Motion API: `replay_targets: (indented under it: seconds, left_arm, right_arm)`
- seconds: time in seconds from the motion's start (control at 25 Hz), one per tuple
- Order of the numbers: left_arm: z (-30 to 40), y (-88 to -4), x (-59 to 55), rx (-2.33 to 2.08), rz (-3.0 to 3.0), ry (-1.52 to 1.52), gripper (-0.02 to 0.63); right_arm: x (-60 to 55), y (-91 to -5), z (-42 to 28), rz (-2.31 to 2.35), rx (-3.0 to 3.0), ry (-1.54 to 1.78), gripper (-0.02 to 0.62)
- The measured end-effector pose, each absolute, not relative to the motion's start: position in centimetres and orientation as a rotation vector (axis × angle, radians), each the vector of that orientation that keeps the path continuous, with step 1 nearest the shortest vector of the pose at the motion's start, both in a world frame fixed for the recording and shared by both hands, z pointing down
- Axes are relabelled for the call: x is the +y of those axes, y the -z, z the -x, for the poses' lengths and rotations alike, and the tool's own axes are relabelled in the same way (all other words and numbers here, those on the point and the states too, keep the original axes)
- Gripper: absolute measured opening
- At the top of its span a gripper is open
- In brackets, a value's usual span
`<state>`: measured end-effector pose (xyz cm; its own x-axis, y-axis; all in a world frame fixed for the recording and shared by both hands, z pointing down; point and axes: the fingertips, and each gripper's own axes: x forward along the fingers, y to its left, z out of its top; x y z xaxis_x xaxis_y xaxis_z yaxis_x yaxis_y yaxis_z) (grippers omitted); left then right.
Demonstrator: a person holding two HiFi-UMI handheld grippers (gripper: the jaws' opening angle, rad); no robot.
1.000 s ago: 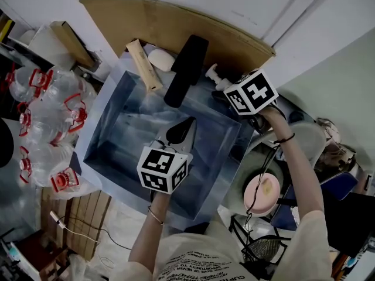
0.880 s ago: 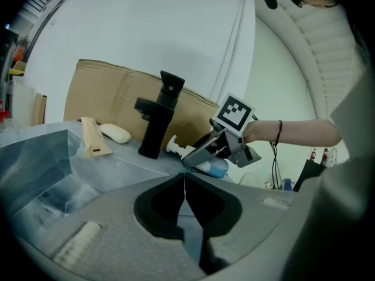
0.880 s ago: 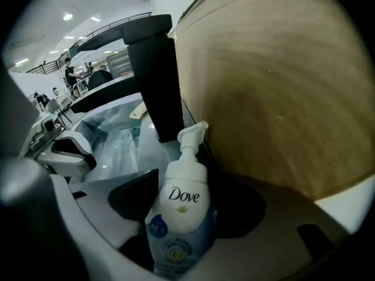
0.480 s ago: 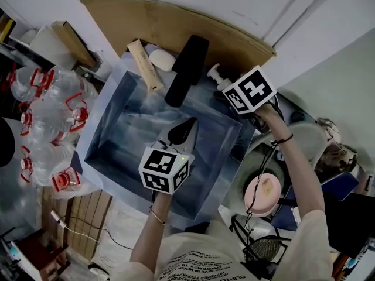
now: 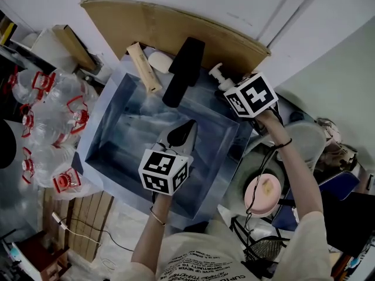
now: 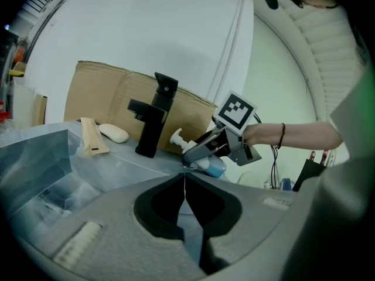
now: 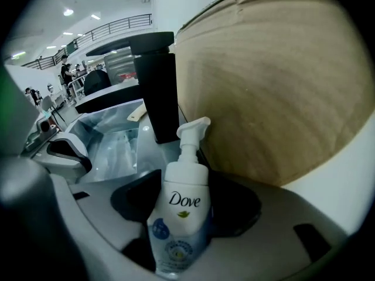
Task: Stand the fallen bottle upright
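Observation:
A white pump bottle [image 7: 179, 215] with a blue lower label lies between the black pads of my right gripper [image 7: 183, 187], which press on its sides. In the left gripper view the bottle [image 6: 214, 166] leans, pump pointing up and left, on the counter at the sink's back right corner, with the right gripper [image 6: 194, 157] around it. From the head view only its pump [image 5: 217, 75] shows beside the right gripper [image 5: 227, 90]. My left gripper [image 5: 188, 124] hangs over the sink basin [image 5: 98, 127], its jaws [image 6: 184, 183] shut and empty.
A black faucet [image 5: 183, 69] stands at the sink's back edge, with a white soap bar [image 5: 160, 60] and a beige box [image 5: 143, 66] to its left. Brown cardboard [image 5: 176, 25] leans on the wall behind. Packed water bottles [image 5: 47, 110] lie left; a pink dish [image 5: 262, 192] sits right.
The right gripper's marker cube has shifted slightly down and right beside the pump. The left gripper has stayed where it was.

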<state>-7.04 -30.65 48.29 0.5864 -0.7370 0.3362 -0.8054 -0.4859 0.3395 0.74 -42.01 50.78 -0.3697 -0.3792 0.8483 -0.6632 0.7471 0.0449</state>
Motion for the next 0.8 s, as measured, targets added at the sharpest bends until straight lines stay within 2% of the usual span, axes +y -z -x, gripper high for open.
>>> replay_targets:
  seconds: [0.8]
  left_arm:
    - [5.6,-46.9,-29.5,-1.238,-2.383,-0.187,0.025]
  right_arm:
    - [-41.3,-44.2,-2.9,-1.117,-2.286,-0.296,0.25]
